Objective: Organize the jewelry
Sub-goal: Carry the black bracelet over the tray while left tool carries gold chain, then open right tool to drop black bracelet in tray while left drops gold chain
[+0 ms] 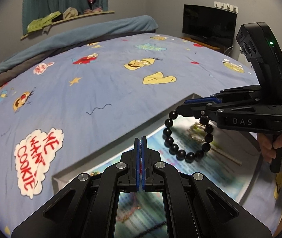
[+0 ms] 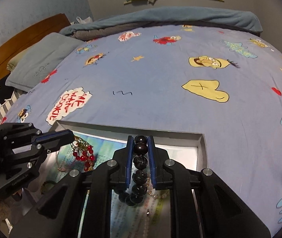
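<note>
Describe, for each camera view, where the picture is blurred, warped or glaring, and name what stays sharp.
Left wrist view: fisheye bends the bedsheet into a dome; the box's printed lining looks smeared and glares pale, while the black bead bracelet stays fairly crisp. Right wrist view: same doming; the black bead bracelet between the right gripper's fingers is sharp, the red bead jewelry softer, the box's lining blurry.

Ahead of both hand-held grippers the bed (image 2: pixel 160 91) is flat and bare, so there is lots of room to move. Below them sits a box (image 2: pixel 202 150) with low walls. The left hand-held gripper (image 2: pixel 69 136) is just left of the right hand-held gripper (image 2: pixel 141 144), and red beads (image 2: pixel 84 155) dangle between them.
</note>
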{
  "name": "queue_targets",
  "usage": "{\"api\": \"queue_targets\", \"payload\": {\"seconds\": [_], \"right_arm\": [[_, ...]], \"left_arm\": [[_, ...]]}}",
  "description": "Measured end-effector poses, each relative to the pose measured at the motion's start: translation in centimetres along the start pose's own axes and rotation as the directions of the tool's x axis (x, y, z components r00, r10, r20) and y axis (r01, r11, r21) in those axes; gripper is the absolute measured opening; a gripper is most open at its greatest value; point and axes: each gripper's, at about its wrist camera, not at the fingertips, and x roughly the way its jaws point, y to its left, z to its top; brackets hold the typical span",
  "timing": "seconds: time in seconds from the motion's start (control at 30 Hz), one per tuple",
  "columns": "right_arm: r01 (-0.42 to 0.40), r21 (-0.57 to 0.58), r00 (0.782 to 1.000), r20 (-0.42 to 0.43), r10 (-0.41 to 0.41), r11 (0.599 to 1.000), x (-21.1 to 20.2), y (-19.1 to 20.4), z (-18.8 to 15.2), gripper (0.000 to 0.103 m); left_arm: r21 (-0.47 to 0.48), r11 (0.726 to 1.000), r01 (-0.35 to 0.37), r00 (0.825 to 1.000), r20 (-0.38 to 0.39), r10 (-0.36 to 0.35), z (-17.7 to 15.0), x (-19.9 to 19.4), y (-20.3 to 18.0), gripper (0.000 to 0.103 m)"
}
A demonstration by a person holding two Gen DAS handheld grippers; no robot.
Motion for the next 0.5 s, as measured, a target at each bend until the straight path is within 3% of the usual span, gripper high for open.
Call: {"api": "queue_targets", "payload": {"seconds": [0.27,0.33,0.37,0.5], "right_arm": [[0.014,-0.019,0.999,-0.047,-0.015,1.000,1.5,-0.4,0.3,0.016],[0.025,-0.016,0.999,-0.035,-0.026,1.000,1.2,-0.4,0.3,0.019],[0.027,-0.010,0.999,-0.028,-0.028,1.000,0.8,-0.5,0.3,0.024],[0.026,-0.002,1.000,0.013,-0.026,1.000,-1.1,-0.5,0.1,0.029]], "left_arm": [[-0.009,1.000,-0.029,0.998,-0.051,0.029,-0.1,1.9,0.4,0.005],[-0.023,0.999,-0.044,0.998,-0.051,0.042,-0.1,1.8,0.5,0.026],[-0.024,0.998,-0.055,0.998,-0.043,0.054,-0.2,1.6,0.5,0.042],[-0.015,0.997,-0.074,0.997,-0.010,0.074,-0.4,0.3,0.1,0.045]]}}
